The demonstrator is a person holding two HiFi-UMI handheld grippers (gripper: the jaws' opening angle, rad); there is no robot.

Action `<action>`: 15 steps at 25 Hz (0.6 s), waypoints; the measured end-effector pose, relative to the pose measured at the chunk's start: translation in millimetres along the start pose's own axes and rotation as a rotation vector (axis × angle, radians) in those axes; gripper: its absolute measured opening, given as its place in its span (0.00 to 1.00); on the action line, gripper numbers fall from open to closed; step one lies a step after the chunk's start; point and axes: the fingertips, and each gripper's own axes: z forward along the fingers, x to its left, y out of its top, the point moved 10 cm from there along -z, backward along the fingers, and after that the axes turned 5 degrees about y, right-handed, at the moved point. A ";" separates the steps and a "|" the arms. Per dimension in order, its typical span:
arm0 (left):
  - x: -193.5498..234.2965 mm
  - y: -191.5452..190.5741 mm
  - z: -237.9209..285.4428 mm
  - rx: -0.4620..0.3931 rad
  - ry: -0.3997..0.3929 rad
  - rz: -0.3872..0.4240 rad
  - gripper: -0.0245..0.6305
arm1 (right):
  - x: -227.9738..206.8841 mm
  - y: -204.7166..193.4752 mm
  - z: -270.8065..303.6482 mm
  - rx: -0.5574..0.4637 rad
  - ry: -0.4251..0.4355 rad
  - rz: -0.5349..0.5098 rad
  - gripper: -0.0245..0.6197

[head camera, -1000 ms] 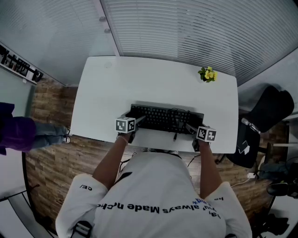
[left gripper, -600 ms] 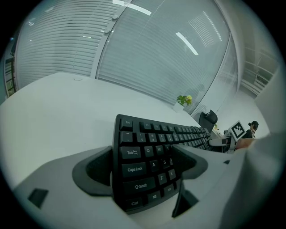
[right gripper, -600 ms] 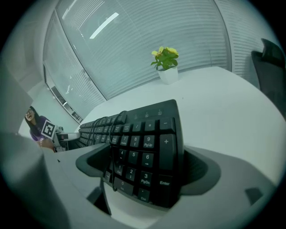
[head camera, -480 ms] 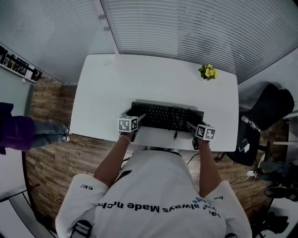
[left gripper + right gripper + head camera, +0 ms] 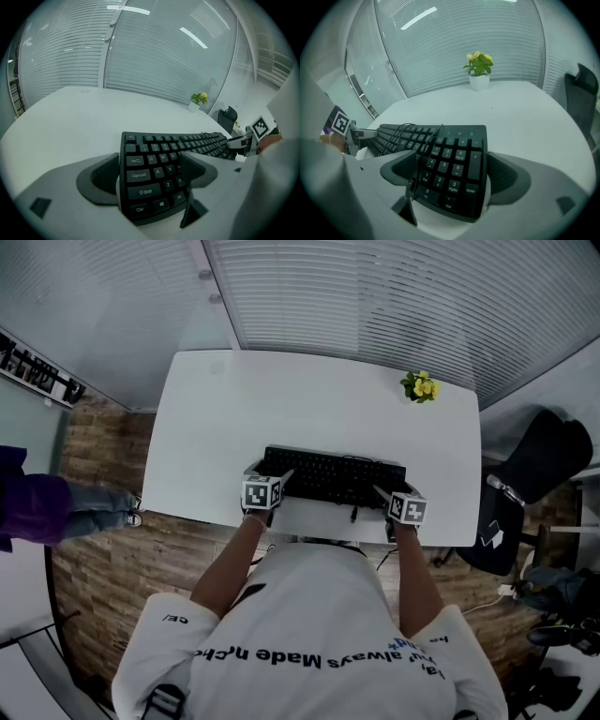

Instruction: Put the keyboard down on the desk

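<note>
Left gripper (image 5: 149, 178) is clamping the black keyboard (image 5: 333, 476) at its Ctrl/Shift end, right gripper (image 5: 451, 177) is clamping the numpad end (thin cable (image 5: 423, 140) is lying across the keys). Keyboard is sitting level at lower centre of frame, over the white desk's (image 5: 234, 409) near edge.

Yellow potted flower (image 5: 419, 387), black office chair (image 5: 547, 461)

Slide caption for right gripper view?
Right claw holds the keyboard by its numpad end; white desk and potted plant beyond.
</note>
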 end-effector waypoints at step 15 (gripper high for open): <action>11.5 20.6 -31.6 -0.134 0.044 -0.025 0.65 | -3.5 7.7 -26.6 -0.120 -0.043 -0.127 0.48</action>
